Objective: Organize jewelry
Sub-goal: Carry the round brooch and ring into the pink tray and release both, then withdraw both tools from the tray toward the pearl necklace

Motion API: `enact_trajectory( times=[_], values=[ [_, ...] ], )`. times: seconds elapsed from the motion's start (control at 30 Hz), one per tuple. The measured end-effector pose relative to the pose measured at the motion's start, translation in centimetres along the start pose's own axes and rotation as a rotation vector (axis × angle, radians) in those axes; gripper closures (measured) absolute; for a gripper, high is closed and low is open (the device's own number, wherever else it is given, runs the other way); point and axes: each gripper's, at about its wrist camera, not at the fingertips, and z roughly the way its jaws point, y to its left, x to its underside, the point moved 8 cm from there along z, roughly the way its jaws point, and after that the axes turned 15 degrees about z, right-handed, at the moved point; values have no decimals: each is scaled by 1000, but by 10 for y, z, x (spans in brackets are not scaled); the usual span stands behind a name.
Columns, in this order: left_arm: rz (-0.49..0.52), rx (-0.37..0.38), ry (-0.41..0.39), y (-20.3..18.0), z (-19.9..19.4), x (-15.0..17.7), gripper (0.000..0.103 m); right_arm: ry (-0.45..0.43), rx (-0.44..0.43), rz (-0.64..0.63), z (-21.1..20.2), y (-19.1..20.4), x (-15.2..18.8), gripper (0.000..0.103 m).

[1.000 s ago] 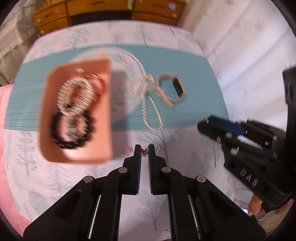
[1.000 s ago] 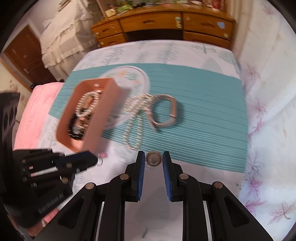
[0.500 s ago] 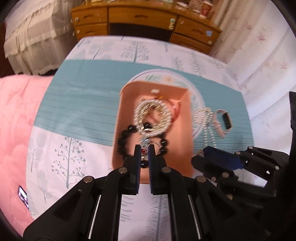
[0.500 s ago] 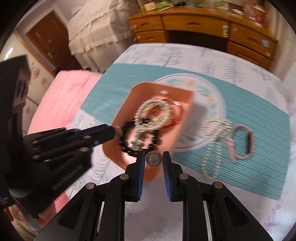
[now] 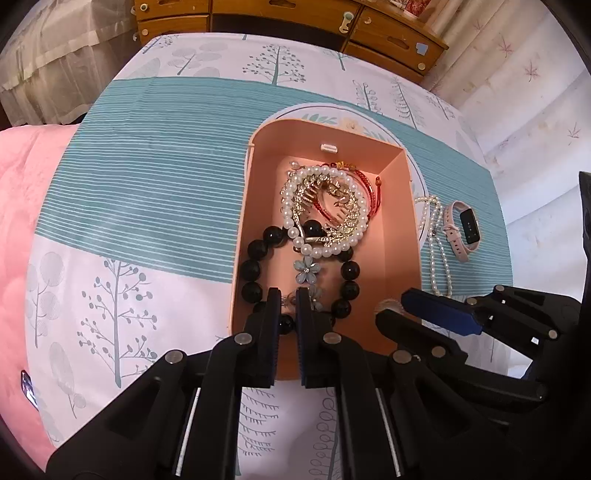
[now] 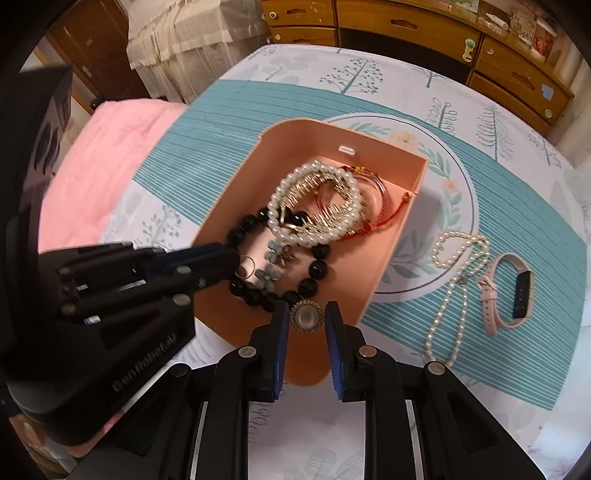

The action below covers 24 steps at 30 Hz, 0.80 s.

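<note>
a home bedroom, it seems: a bed spread with a tree-print sheet [image 5: 122, 295] and a pink blanket [image 6: 107, 147], a wooden dresser [image 6: 406, 26] with drawers behind it, and what looks like a lace-covered piece of furniture [image 6: 184, 33] nearby.

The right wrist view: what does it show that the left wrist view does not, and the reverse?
Only the right wrist view shows the round silver brooch with a pale stone plainly, between the right gripper fingers. Only the left wrist view shows a small dark object at the bedspread's edge. Both share the peach rectangular box, black bead bracelet and pink smart band.
</note>
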Motion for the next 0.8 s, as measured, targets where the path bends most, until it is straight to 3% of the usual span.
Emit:
enact_trajectory(
  times=[0.43, 0.8],
  values=[
    [44, 10, 6, -11, -14, 11, 96, -15, -20, 14, -18, -9, 13, 81],
    [77, 11, -33, -35, -39, 14, 96, -80, -28, 80, -56, -58, 27, 81]
  ],
)
